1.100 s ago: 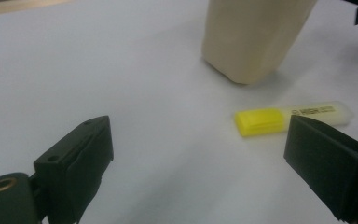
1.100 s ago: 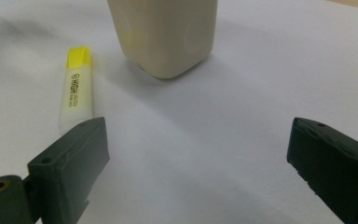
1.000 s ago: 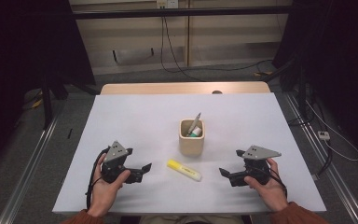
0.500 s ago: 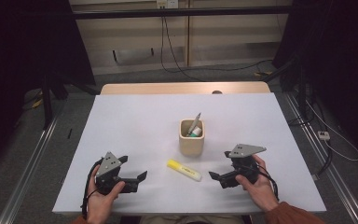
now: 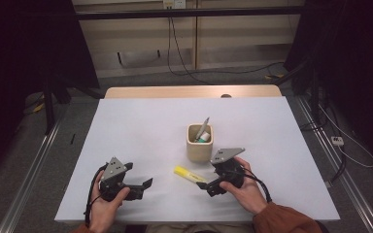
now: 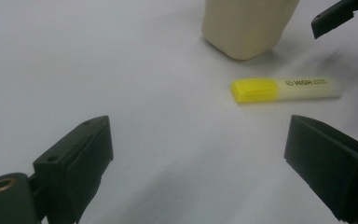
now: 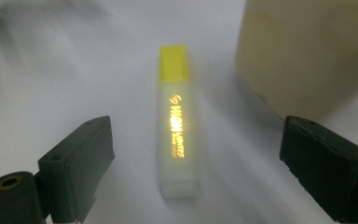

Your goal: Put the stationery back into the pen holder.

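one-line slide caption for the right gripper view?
Open right hand-held gripper lines up on a yellow-capped highlighter lying flat on the white table, beside a beige pen cup.

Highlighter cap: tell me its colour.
Bright yellow; the highlighter body is pale and translucent. The right gripper view shows the cap best.

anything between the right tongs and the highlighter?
Nothing visible. The right tongs are open and the highlighter lies flat on the table straight ahead, between the jaws' line. The cup stands off to the side, apart from it.
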`<action>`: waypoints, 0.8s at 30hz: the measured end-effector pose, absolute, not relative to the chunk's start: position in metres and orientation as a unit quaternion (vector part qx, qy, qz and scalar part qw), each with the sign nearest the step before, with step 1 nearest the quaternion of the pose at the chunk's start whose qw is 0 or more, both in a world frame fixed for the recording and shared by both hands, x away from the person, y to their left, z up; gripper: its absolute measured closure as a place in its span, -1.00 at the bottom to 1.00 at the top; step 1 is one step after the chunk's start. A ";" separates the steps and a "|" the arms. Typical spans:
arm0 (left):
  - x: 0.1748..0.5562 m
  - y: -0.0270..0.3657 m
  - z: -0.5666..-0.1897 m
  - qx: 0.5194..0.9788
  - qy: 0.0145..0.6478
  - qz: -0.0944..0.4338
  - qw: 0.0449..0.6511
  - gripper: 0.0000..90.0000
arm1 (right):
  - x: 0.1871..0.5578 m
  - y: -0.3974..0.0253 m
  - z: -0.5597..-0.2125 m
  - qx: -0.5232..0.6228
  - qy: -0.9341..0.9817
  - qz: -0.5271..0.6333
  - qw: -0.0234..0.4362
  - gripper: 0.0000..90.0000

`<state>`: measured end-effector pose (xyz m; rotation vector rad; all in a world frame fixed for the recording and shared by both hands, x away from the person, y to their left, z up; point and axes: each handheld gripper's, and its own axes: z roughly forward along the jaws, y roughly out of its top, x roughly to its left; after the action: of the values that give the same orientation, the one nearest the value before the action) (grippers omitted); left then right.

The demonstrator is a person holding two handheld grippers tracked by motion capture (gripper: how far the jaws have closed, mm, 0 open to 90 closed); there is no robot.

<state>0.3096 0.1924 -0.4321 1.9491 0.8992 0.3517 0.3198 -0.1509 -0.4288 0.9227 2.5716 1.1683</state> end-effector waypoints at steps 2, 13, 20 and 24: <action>0.310 0.192 -0.432 0.794 0.365 0.142 0.464 -0.83 | 0.322 -0.143 -0.428 0.303 0.867 0.387 0.084 -0.78; 0.309 0.193 -0.431 0.797 0.358 0.143 0.464 -0.83 | 0.336 -0.107 -0.432 0.288 0.895 0.332 0.071 -0.50; 0.309 0.192 -0.432 0.798 0.360 0.140 0.462 -0.83 | 0.342 -0.094 -0.434 0.285 0.906 0.305 0.074 -0.22; 0.309 0.192 -0.431 0.798 0.359 0.141 0.463 -0.83 | 0.347 -0.091 -0.435 0.291 0.906 0.298 0.070 -0.08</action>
<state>0.3087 0.1922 -0.4313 1.9628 0.8816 0.3459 0.3469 -0.0912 -0.4352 0.8740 2.7270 0.8974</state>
